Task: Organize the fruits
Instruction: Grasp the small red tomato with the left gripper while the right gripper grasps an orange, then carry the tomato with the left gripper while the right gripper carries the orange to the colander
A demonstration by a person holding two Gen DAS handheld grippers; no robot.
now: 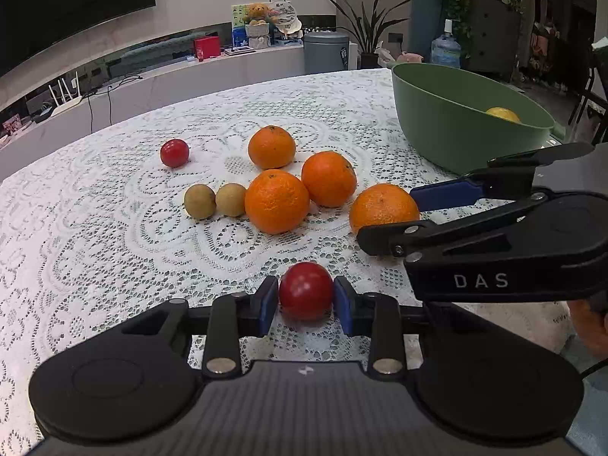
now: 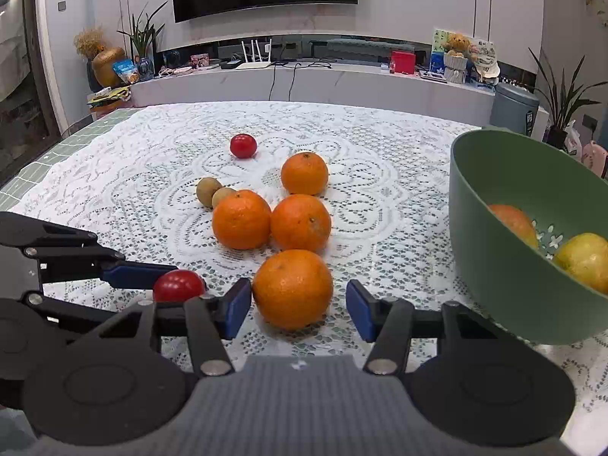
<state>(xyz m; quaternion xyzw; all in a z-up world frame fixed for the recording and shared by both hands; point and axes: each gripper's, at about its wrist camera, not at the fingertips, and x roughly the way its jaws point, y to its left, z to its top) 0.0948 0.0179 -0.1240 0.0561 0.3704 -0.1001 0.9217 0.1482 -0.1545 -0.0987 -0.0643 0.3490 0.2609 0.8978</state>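
On the lace cloth [image 1: 95, 228], your left gripper [image 1: 306, 298] has its pads clamped on a red tomato [image 1: 306, 290]. Right gripper [image 2: 298, 304] straddles the nearest orange [image 2: 292, 288], right pad clear of it. Green bowl [image 2: 494, 266] sits far right, holding fruit.

White lace tablecloth [image 1: 114, 228], openwork. Oranges [image 2: 292, 288] dimpled, matt. Tomato [image 1: 306, 290] smooth, glossy. Bowl [image 2: 494, 247] matt green plastic.

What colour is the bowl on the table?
The bowl is muted green, shown best in the right wrist view.
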